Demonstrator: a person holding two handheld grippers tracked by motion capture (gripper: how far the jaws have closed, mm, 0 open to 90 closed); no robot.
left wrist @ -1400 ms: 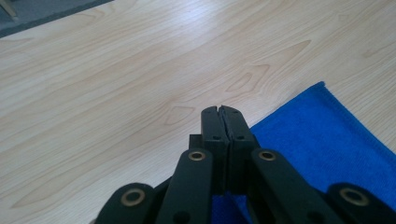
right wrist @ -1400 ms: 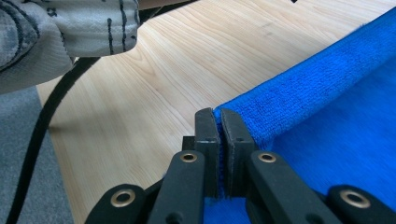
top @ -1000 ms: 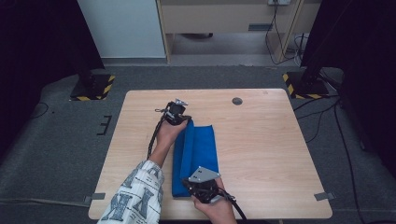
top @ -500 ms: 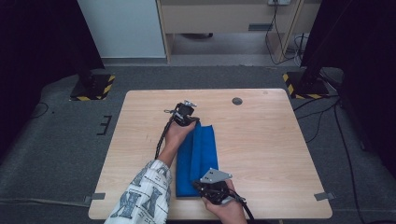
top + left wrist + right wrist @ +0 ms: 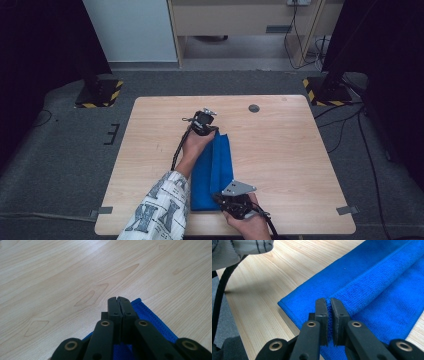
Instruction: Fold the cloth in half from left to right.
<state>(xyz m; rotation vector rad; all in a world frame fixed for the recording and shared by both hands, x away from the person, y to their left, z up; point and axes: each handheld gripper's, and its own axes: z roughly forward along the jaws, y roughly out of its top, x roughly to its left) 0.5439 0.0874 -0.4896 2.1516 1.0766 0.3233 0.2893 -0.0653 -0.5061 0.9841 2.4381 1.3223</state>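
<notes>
A blue cloth [image 5: 212,165] lies folded lengthwise on the wooden table [image 5: 300,150], with a raised ridge along its middle. My left gripper [image 5: 212,129] is at the cloth's far end and is shut on it. In the left gripper view its jaws [image 5: 117,300] are pressed together, and the cloth [image 5: 150,320] comes out beside and under them. My right gripper [image 5: 222,199] is at the near end. In the right gripper view its jaws [image 5: 328,301] pinch a fold of the cloth [image 5: 374,285] with only a thin gap between them.
A small round grommet [image 5: 254,108] sits in the table near its far edge. Bare wood lies to the right and left of the cloth. A patterned sleeve [image 5: 244,247] and a black cable [image 5: 219,297] hang at the table's near edge.
Both grippers have moved to the right across the table, carrying the cloth's gripped layer with them. The fold has moved rightward.
</notes>
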